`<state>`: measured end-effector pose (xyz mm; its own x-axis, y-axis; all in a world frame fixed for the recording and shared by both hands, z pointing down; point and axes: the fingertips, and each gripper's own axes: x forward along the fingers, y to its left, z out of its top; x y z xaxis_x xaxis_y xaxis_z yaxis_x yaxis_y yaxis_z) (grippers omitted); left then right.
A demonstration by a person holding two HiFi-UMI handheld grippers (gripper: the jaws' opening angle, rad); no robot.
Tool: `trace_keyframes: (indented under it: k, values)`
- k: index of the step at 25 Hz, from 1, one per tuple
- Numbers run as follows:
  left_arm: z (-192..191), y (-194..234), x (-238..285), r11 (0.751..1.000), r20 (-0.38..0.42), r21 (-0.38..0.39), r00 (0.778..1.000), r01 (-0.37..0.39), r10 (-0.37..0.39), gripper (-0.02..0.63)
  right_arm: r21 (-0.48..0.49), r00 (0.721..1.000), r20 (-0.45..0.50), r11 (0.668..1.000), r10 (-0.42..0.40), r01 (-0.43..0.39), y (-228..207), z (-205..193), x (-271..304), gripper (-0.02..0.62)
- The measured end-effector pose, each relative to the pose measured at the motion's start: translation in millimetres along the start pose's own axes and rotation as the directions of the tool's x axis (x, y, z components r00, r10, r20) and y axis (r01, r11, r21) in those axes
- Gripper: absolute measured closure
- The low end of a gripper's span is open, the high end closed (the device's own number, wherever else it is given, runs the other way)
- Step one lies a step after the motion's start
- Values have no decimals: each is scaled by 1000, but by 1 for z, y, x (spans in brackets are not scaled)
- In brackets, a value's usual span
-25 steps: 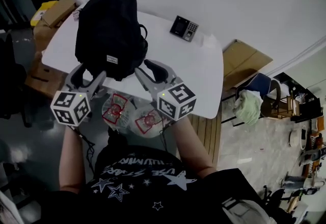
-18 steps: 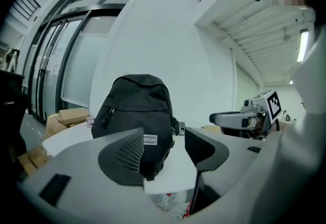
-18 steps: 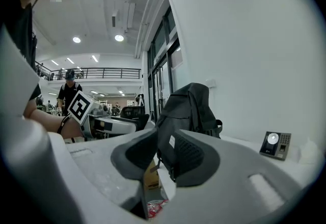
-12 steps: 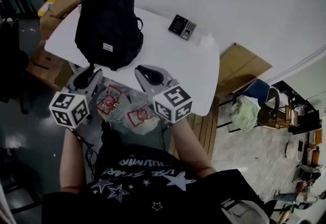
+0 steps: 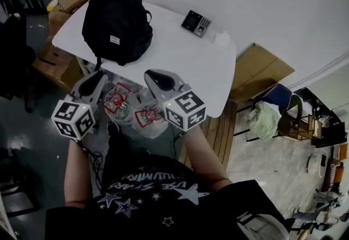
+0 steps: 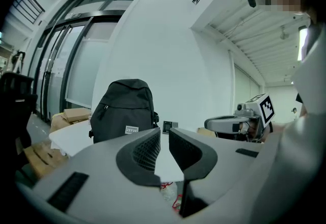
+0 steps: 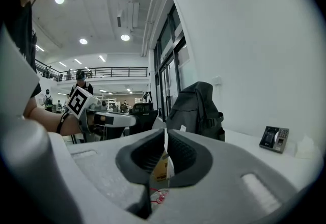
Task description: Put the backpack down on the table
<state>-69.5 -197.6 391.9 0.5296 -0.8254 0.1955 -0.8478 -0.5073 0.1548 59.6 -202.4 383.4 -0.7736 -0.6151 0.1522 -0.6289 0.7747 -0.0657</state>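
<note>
At the upper left of the head view, the black backpack (image 5: 116, 18) stands upright on the white worktop (image 5: 185, 59), apart from both grippers. Lower in the frame, off the worktop's near edge, the left gripper (image 5: 94, 82) is closing on nothing, a slim gap left between its jaws. Beside it the right gripper (image 5: 155, 78) is closing too, empty, its jaws almost met.

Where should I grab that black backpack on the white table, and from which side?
Probably the top of the backpack, reached from above on this near side: it stands upright on the table with its labelled front facing here. No carry handle shows.
</note>
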Motion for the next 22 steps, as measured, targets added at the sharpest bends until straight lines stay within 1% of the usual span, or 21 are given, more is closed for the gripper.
trace_keyframes:
  k: [2, 4, 7, 11, 14, 17, 22]
  values:
    - [-4, -6, -4, 1000, -5, 9, 1000, -9, 10, 562, -6, 1000, -14, 1000, 1, -1, 2, -5, -4, 577]
    - [-10, -9, -8, 1000, -19, 12, 1000, -21, 21, 595, -7, 1000, -27, 1000, -6, 6, 2, -10, -8, 595]
    - [-19, -15, -11, 1000, -50, 0, 998, -26, 26, 598, -5, 999, -45, 1000, -10, 9, 2, -16, -10, 595]
    - [-33, -19, -13, 1000, -82, -13, 997, -14, 12, 598, 17, 999, -51, 1000, -18, 19, -1, -23, -8, 595]
    - [-45, -16, -13, 1000, -111, -15, 994, -5, 3, 598, 14, 996, -82, 1000, -23, 24, -1, -33, -2, 595]
    - [-54, -13, -16, 999, -117, -36, 993, 0, -5, 598, -1, 993, -108, 999, -44, 44, 2, -41, 0, 595]
    - [-65, -16, -35, 998, -133, -53, 991, 24, -31, 598, 24, 993, -99, 997, -68, 70, 20, -40, 5, 595]
